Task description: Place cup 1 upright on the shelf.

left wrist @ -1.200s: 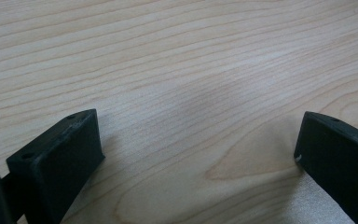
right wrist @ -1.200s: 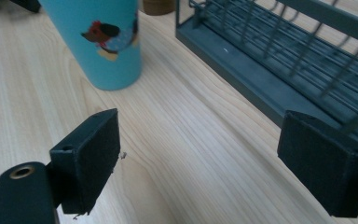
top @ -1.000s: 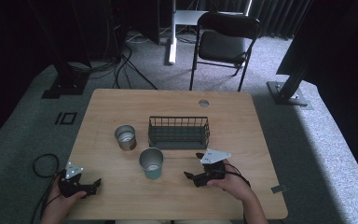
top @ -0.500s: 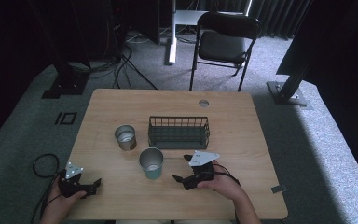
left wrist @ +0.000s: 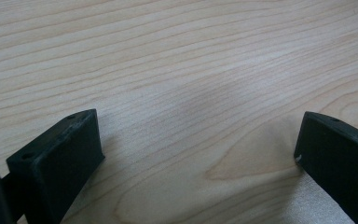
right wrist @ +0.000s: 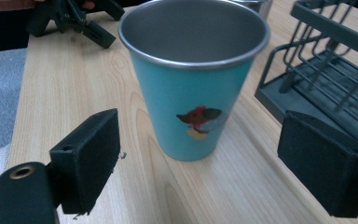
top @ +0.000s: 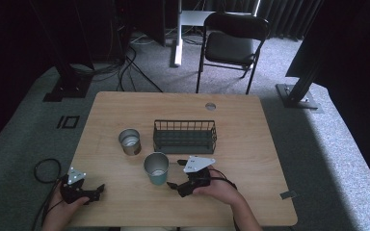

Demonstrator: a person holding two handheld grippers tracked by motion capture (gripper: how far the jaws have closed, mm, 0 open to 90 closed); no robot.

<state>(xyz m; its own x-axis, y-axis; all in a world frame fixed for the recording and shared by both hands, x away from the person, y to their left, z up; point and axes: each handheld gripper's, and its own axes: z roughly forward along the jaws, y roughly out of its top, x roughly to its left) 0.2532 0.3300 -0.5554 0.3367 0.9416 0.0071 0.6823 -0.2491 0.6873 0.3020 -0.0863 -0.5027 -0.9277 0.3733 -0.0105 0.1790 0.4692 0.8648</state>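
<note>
Right gripper (right wrist: 198, 154) is sitting wide open just short of the cup (top: 156, 168), which is standing upright just in front of the rack (top: 185, 136); it's looking light, rigid and slick, so I'm favouring a mid-wall squeeze.

Steel cup (top: 129, 141), wire rack (top: 185, 136), folding chair (top: 234, 43)
</note>
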